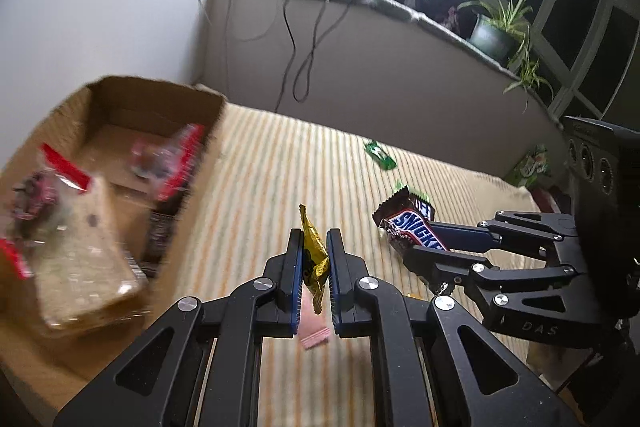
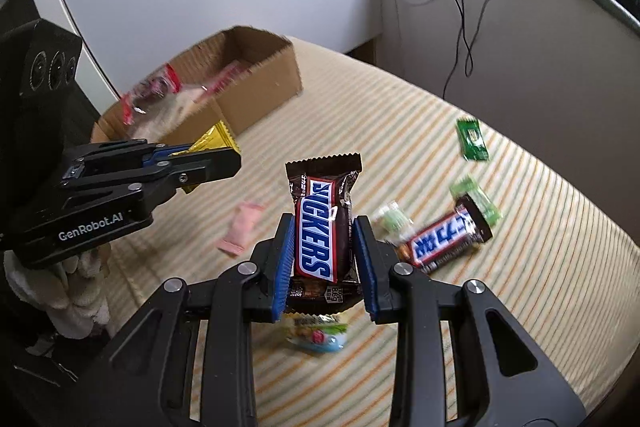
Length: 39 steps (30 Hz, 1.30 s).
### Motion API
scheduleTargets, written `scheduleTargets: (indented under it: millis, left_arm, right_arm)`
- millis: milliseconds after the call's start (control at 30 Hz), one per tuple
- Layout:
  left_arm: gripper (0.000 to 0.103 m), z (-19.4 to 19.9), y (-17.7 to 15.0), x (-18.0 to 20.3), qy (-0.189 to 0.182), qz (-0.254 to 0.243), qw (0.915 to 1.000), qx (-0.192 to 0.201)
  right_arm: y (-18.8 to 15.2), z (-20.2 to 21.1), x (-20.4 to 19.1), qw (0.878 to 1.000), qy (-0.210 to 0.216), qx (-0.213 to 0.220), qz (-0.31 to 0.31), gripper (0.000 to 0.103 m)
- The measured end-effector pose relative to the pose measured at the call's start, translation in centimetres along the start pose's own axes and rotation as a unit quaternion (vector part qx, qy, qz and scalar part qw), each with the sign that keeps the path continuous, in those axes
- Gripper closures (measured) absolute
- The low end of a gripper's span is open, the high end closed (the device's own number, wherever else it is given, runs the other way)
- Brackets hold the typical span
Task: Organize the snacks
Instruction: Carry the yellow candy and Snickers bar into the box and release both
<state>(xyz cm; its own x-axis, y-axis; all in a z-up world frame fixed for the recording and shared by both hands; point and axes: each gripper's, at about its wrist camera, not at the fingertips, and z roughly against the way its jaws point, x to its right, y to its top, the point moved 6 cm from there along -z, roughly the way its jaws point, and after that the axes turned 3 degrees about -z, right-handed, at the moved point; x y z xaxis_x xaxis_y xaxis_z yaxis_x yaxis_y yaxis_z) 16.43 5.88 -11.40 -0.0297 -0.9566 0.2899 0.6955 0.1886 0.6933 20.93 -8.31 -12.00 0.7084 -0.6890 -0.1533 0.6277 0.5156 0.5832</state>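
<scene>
My left gripper (image 1: pixel 314 247) is shut on a gold-wrapped candy (image 1: pixel 314 259), held above the striped surface just right of the open cardboard box (image 1: pixel 200 163). It also shows in the right wrist view (image 2: pixel 224 157) with the gold candy (image 2: pixel 214 143) near the box (image 2: pixel 260 95). My right gripper (image 2: pixel 324 239) is shut on a Snickers bar (image 2: pixel 320 227), held upright above the surface. In the left wrist view the right gripper (image 1: pixel 416 243) holds the Snickers bar (image 1: pixel 408 227). The box holds bagged snacks (image 1: pixel 76 259).
On the striped cloth (image 2: pixel 400 147) lie a second Snickers bar (image 2: pixel 448 239), a green packet (image 2: pixel 472 139), pale green candies (image 2: pixel 476 203), a pink packet (image 2: pixel 240 231) and a colourful packet (image 2: pixel 316 335). Cables (image 2: pixel 460 27) hang on the wall behind.
</scene>
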Motion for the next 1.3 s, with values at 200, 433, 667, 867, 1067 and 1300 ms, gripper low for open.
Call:
scheduleTargets:
  millis: [200, 433, 667, 867, 1067, 1300]
  left_arm:
    - [0.093, 3.1, 0.3, -2.8, 0.017, 0.008, 0.9995, 0.024]
    - [0.093, 6.1, -0.2, -6.8, 0.049, 0.026, 0.9975, 0.043]
    - [0.093, 7.8, -0.7, -10.4, 0.072, 0.051, 0.9947, 0.053]
    - [0.093, 8.5, -1.1, -12.4, 0.086, 0.061, 0.9928, 0.055]
    - [0.093, 8.3, -1.1, -13.2, 0.086, 0.07, 0.9924, 0.054]
    - [0.085, 8.2, -1.1, -13.1, 0.083, 0.073, 0.9925, 0.053]
  right_arm:
    - [2.4, 0.1, -3.3, 1.0, 0.011, 0.015, 0.014, 0.073]
    - [5.6, -1.5, -7.5, 0.999, 0.031, 0.026, 0.032, 0.073]
    - [8.2, -3.8, -10.8, 0.998, 0.048, 0.023, 0.045, 0.073]
    - [9.5, -6.0, -12.8, 0.997, 0.052, 0.011, 0.057, 0.073]
    - [9.9, -7.6, -13.6, 0.996, 0.053, 0.0, 0.066, 0.073]
    - [9.9, -7.7, -13.6, 0.997, 0.051, 0.002, 0.066, 0.072]
